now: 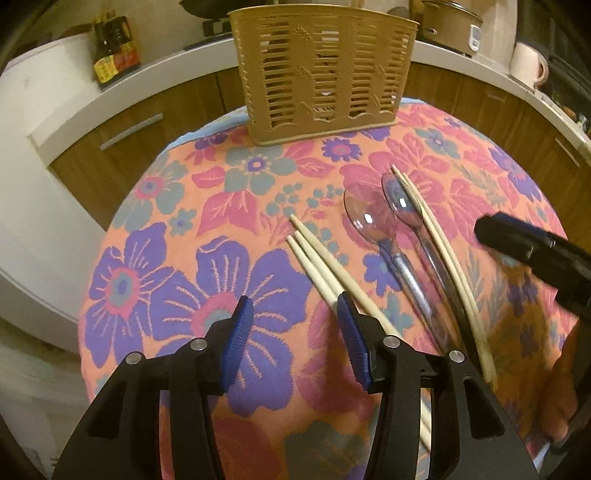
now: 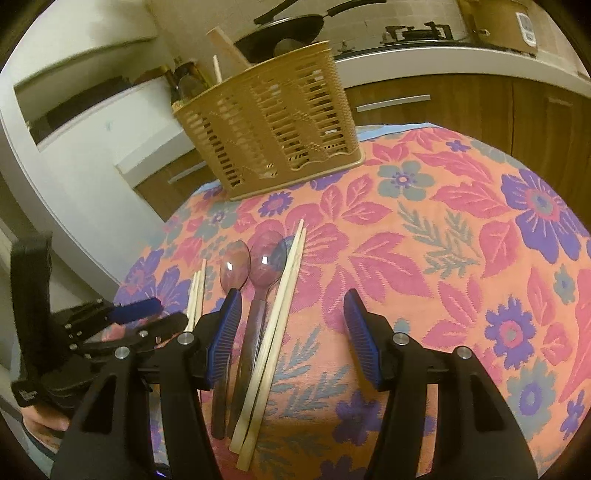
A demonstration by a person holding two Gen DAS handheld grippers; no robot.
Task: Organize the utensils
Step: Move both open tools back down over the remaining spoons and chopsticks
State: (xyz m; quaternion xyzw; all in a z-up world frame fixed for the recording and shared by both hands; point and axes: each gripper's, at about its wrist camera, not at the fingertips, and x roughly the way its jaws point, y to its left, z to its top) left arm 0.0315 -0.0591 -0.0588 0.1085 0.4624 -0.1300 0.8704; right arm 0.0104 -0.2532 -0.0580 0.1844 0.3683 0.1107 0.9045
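Note:
On the flowered cloth lie three pale chopsticks [image 1: 317, 266], two clear spoons [image 1: 364, 218] [image 1: 402, 206] and a further pair of chopsticks [image 1: 443, 251]. My left gripper [image 1: 295, 332] hangs open low over the cloth, with its right finger over the three chopsticks and nothing between the pads. My right gripper [image 2: 293, 332] is open too. Below it, between the fingers, lie a spoon [image 2: 267, 264] handle and the chopstick pair [image 2: 284, 302], untouched by the pads. The tan slotted basket [image 2: 269, 125] stands at the far edge with one chopstick [image 2: 217, 68] upright in it.
The cloth-covered table [image 1: 147, 258] is round and drops off at left and right. Behind it run wooden cabinets [image 1: 122, 125] under a white counter with bottles [image 1: 110, 48], a pot [image 1: 450, 18] and a pan [image 2: 284, 29]. A hand [image 2: 40, 424] holds the left gripper.

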